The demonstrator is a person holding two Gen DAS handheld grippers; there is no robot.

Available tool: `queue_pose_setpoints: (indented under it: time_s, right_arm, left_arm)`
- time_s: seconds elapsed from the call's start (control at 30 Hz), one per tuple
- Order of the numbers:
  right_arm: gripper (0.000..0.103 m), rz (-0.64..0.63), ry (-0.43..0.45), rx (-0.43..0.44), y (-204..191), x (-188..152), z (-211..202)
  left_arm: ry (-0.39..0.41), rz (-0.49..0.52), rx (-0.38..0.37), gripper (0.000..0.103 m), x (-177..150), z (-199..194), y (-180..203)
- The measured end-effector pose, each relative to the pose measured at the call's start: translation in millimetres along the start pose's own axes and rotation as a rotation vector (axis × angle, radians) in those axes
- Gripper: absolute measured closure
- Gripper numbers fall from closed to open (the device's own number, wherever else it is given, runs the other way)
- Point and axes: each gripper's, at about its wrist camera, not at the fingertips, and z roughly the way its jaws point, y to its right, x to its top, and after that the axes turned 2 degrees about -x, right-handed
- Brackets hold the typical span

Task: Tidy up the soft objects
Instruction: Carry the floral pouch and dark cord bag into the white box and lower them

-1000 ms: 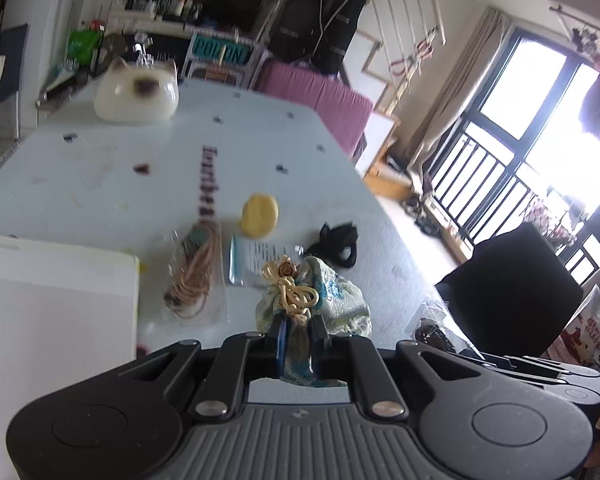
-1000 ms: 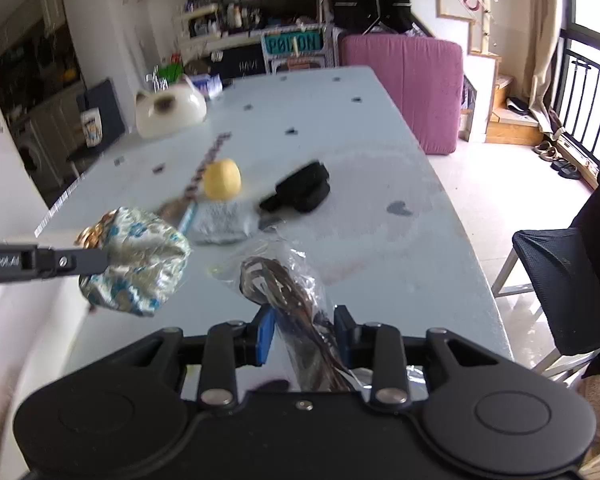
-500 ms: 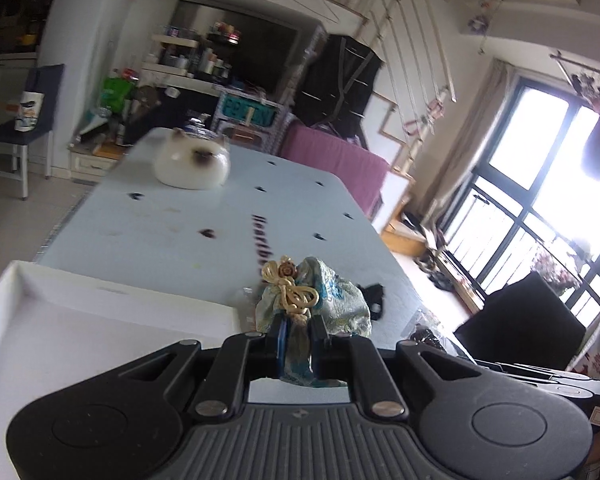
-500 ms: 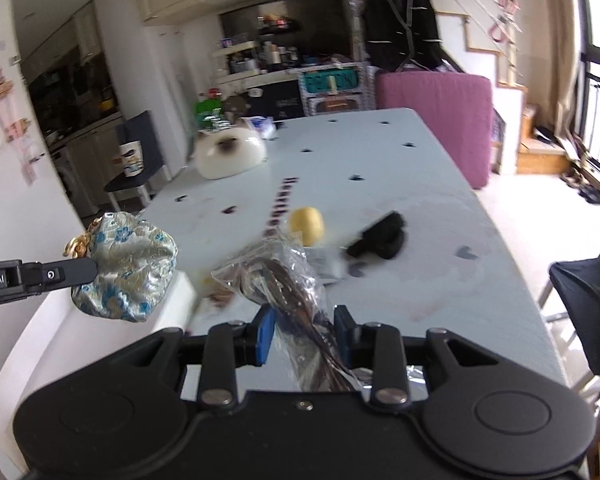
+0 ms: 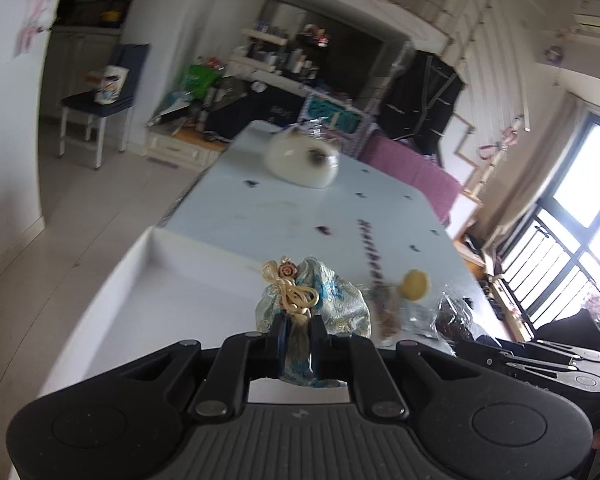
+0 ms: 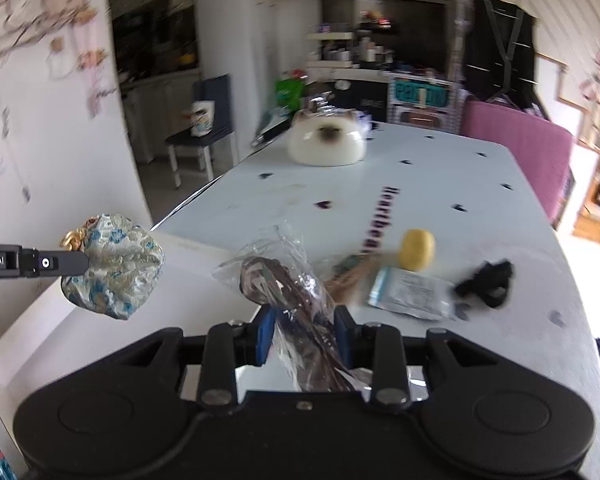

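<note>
Gripper states first: our left gripper (image 5: 296,334) was clamped on the brocade pouch (image 5: 320,300), our right gripper (image 6: 303,334) on the bagged cord (image 6: 284,284). Within the last second we had carried both from over the table (image 6: 480,184) to above the white tray (image 5: 172,292), lower left, so dropping them in looked next.

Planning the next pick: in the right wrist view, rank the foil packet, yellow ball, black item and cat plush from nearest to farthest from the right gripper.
1. foil packet, just right of the right gripper.
2. yellow ball, behind the packet.
3. black item, farther right; close to the ball's distance, hard to separate.
4. cat plush, far end of the table.
</note>
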Motion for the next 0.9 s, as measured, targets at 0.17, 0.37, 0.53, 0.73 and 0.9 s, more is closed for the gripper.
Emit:
queue_pose_setpoints:
  time_s: [0.17,0.37,0.53,0.73,0.9]
  right_arm:
    - [0.07,-0.023,-0.044,0.045,-24.0,9.2,25.9]
    - [0.07,0.147,-0.119,0.108,-36.3,21.8,53.4]
    - [0.07,0.386,-0.183,0.157,-40.5,27.3,72.9]
    - [0.066,0.593,-0.191,0.005,-48.7,18.7,89.8]
    - [0.052,0.65,-0.203,-0.056,-51.1,14.3,100.2]
  left_arm:
    - [-0.028,-0.036,0.028,0.091,-1.6,1.8,-25.1]
    - [-0.063,-0.062,0.046,0.091,-1.8,8.8,-46.7]
    - [-0.078,-0.072,0.038,0.091,0.9,17.6,-55.1]
    - [-0.107,-0.061,0.013,0.091,5.0,38.7,-52.2]
    - [-0.143,-0.038,-0.004,0.091,5.5,59.6,-50.4]
